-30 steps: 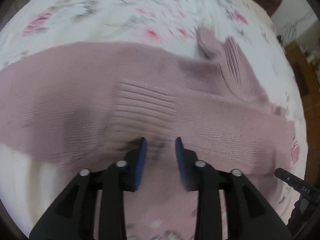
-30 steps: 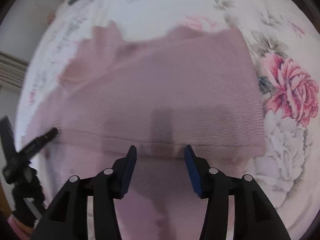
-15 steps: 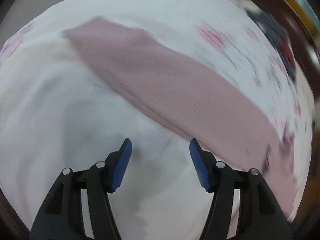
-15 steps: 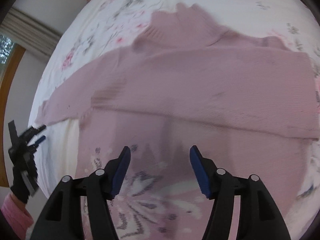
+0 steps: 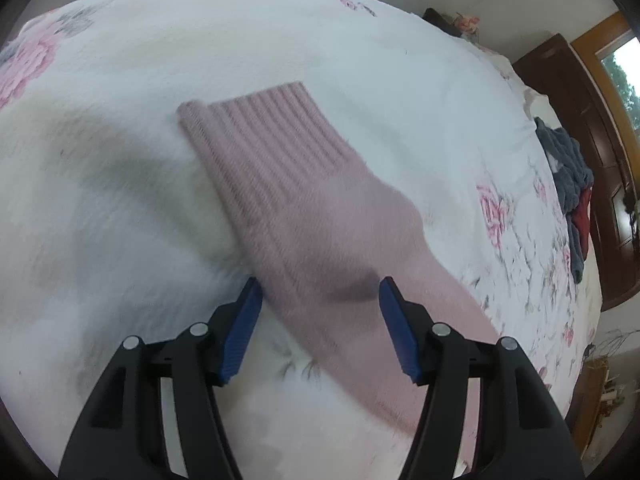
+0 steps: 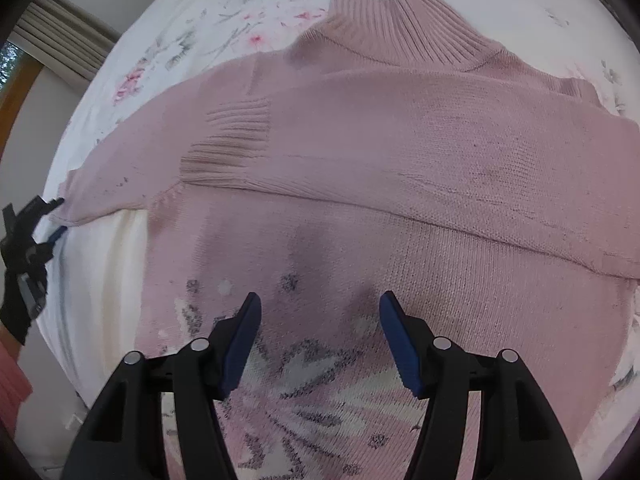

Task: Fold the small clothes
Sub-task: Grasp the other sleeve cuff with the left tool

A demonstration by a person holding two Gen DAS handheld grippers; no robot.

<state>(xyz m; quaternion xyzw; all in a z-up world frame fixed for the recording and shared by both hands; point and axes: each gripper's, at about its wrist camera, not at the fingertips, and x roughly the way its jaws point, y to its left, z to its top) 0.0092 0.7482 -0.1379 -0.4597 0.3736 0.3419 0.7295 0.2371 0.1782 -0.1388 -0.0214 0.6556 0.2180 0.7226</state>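
Sweater: pink knit sweater (image 6: 400,168) lies flat on the bedspread (image 5: 120,200); one sleeve folded across the chest, ribbed collar (image 6: 404,28) at the far side, flower pattern on the near part.
Free sleeve: stretched out on the bed, ribbed cuff (image 5: 260,136) at its far end.
Left gripper (image 5: 320,312): jaws spread wide, nothing held, poised over the free sleeve.
Right gripper (image 6: 320,328): jaws spread wide, empty, above the sweater's body.
Bedspread: white with pink roses.
Surroundings: heap of dark clothes (image 5: 572,184) at the bed's far right edge; dark wooden door (image 5: 592,128) beyond it.
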